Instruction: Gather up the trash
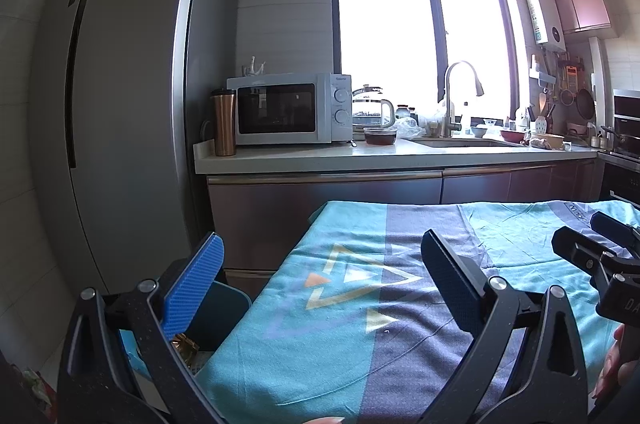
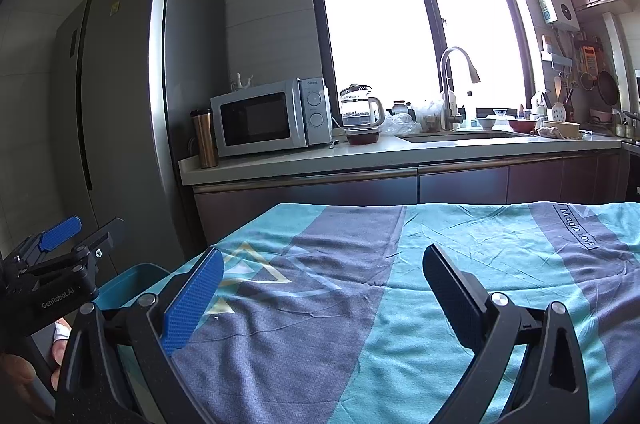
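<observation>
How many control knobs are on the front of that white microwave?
2. On the white microwave, the upper round knob sits directly above the lower round knob, both on its right-hand panel.

- A teal bin [image 1: 230, 300] is being seen low beside the left edge of the cloth-covered table, standing on the floor next to the table's near-left corner; only part of its rim and wall is being shown.
- In the right wrist view the same bin [image 2: 132, 282] is being shown as an open-topped container with a light teal rim, its inside being in shadow.
- A crumpled gold wrapper [image 1: 185, 342] is being glimpsed in the left wrist view, lying low beside the table's edge, just below the bin's wall; whether it is lying inside the bin cannot be told, as most of it is being hidden.
</observation>
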### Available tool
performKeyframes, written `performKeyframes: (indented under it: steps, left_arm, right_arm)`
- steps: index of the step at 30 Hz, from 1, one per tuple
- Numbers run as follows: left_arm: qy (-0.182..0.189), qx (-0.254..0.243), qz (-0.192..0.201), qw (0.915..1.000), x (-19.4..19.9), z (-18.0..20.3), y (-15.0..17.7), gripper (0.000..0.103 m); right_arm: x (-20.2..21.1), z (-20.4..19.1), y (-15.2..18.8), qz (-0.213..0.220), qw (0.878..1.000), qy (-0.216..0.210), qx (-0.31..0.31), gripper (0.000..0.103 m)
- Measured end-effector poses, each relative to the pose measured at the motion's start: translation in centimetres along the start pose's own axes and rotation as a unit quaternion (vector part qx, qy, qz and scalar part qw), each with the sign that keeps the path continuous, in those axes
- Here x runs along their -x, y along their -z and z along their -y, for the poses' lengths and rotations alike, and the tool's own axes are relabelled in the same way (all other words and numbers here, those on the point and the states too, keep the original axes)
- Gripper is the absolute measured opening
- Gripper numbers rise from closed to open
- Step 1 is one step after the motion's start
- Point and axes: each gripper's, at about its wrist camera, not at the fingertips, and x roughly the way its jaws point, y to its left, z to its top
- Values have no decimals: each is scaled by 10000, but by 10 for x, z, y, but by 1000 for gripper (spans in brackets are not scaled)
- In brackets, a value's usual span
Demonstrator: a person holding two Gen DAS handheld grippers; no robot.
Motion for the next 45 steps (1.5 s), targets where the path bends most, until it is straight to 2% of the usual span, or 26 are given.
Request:
performKeyframes:
  steps: [45]
  left_arm:
    - [-17, -13, -24, 10000, -2, 2, 3, 97]
  right_arm:
    - [0, 1, 0, -36, 10000, 28, -42, 97]
